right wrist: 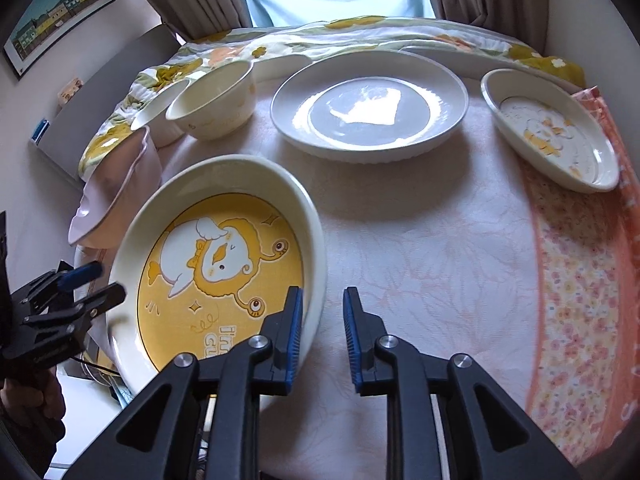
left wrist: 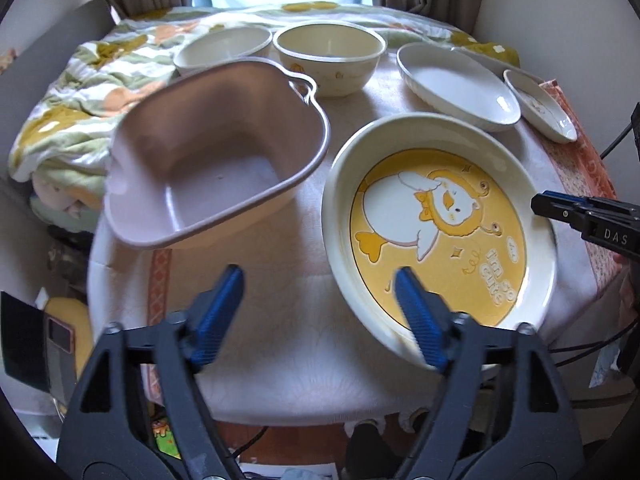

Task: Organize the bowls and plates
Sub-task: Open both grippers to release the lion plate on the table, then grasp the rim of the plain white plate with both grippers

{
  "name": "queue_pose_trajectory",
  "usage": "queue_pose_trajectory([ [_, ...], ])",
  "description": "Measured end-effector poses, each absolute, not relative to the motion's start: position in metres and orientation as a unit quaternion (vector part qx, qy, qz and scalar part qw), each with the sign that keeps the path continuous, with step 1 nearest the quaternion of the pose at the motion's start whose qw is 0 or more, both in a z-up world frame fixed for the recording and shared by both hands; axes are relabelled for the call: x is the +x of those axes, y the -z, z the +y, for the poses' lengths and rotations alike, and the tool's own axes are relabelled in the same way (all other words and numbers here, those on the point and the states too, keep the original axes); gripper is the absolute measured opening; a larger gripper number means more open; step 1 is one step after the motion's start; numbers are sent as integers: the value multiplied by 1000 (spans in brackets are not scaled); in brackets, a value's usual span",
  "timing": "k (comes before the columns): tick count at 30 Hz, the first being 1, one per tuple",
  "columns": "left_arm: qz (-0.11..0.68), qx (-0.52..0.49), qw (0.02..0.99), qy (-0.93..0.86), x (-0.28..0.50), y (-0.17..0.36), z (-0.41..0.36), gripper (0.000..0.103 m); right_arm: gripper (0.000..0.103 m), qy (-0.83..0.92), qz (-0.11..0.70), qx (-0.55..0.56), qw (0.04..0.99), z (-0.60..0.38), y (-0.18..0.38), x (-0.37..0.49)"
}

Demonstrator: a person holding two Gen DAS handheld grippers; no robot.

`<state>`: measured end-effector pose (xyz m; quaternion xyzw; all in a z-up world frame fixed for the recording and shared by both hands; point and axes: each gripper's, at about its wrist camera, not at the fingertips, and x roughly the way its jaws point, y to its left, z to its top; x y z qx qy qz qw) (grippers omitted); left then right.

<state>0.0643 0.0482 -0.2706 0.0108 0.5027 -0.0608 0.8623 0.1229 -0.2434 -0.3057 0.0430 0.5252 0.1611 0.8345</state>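
A cream plate with a yellow duck picture (left wrist: 440, 232) (right wrist: 224, 264) lies on the pink cloth near the table's front. My left gripper (left wrist: 320, 280) is open wide; its right finger (left wrist: 416, 312) overlaps the plate's near rim and nothing is pinched. In the right wrist view the left gripper (right wrist: 106, 280) sits at the plate's left rim. My right gripper (right wrist: 323, 292) stands slightly open astride the plate's right rim, left pad (right wrist: 296, 320) inside it, right pad apart from it. A pink handled bowl (left wrist: 212, 160) (right wrist: 116, 192), blurred and tilted, is left of the plate.
Two cream bowls (left wrist: 328, 56) (left wrist: 224, 50) stand at the back left. A large white plate (right wrist: 368, 104) and a small duck plate (right wrist: 552, 136) sit at the back right. A flowered blanket (left wrist: 80, 100) is bunched behind and left of the table.
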Motion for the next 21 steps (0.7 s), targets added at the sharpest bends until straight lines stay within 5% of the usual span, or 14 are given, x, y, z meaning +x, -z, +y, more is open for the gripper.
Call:
queue_pose_trajectory([
  [1,500,11,864,61,62,266,48,85,30,-154,520,37,840,-246,299,121],
  [5,488,6,870,66,56,232,43,88,94,-149,484,38,862,-264,262,117],
  [6,482,2,873,67,57,222,41,88,99,-149,474,36,867,-269,252,117],
  [10,453,-28,887,79,69,177,26,101,99,-162,431,22,887,-291,206,127],
  [21,438,-110,891,47,142,127,-33,103,100,-227,426,-55,874,-336,143,238],
])
